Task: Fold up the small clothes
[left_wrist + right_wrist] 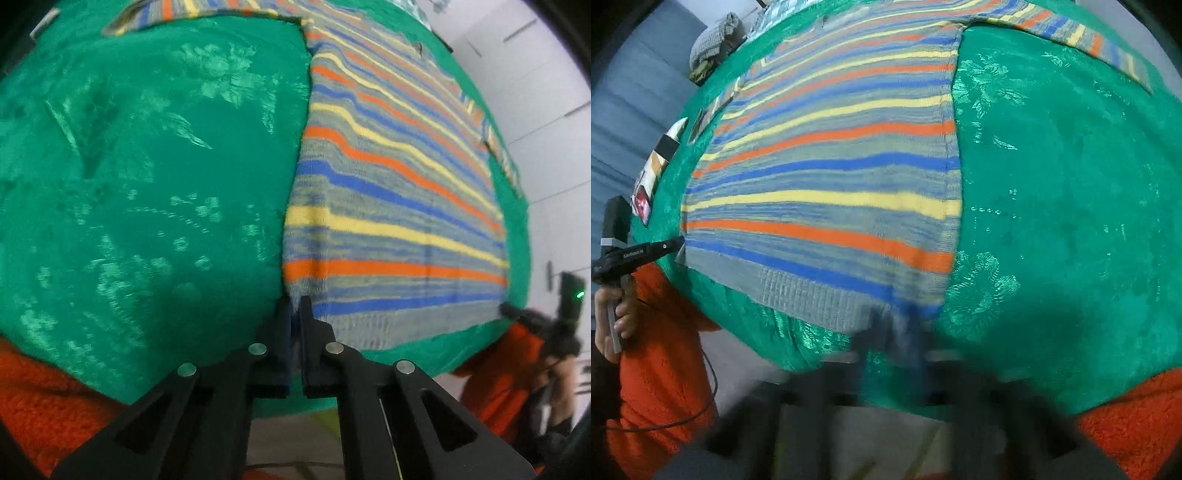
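A small striped sweater [388, 221] in orange, blue, yellow and grey lies flat on a green patterned tablecloth [147, 184]. My left gripper [295, 306] is shut on the sweater's near hem corner, with fabric pinched between the black fingers. In the right wrist view the same sweater [831, 184] spreads away from me. The left gripper [677, 244] touches its far hem corner there. My right gripper [897, 332] is heavily blurred at the ribbed hem's near corner, its fingers close together on the cloth. From the left wrist view, the right gripper [506, 308] meets that corner.
Orange fleece sleeves [40, 398] [657, 369] and a hand [617, 321] sit at the table's near edge. Small flat items [646, 192] lie along the cloth's left edge, with a grey bundle [713, 40] behind them. The tablecloth [1071, 184] is bare beside the sweater.
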### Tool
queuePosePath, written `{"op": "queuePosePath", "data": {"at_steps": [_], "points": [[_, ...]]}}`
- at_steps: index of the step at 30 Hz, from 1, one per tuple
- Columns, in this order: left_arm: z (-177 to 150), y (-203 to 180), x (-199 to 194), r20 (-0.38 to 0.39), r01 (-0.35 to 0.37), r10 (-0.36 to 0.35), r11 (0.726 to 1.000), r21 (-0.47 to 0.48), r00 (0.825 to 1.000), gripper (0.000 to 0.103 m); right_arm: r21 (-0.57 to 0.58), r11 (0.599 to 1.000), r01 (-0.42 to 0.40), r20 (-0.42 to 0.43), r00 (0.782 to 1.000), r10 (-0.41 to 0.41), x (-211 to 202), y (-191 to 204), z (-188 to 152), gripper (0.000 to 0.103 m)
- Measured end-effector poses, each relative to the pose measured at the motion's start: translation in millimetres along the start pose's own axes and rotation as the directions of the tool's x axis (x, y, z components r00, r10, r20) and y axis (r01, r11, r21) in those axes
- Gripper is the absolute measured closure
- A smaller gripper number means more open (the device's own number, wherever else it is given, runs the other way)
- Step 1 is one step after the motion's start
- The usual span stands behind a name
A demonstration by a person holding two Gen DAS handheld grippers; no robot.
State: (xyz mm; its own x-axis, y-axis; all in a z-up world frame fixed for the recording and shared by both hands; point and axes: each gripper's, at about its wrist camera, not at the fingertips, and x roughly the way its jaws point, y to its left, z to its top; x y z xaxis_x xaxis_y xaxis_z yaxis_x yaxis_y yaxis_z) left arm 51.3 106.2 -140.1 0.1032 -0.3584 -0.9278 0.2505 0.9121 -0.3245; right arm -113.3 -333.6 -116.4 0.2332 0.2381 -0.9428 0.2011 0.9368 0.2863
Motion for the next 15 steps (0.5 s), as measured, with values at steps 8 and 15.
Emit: {"op": "queuePosePath", "data": {"at_steps": [8,15], "points": [[3,-14,15,-0.014,-0.117,0.118,0.992,0.049,0.993,0.102,0.044,0.997,0.064,-0.028,0.998,-0.063,6,-16,-4,0.100],[-1,-27,16,0.003,-0.181,0.182,0.981,0.071,0.983,0.098,0.047,0.996,0.072,-0.016,0.997,-0.071,4,-16,-5,0.101]]}}
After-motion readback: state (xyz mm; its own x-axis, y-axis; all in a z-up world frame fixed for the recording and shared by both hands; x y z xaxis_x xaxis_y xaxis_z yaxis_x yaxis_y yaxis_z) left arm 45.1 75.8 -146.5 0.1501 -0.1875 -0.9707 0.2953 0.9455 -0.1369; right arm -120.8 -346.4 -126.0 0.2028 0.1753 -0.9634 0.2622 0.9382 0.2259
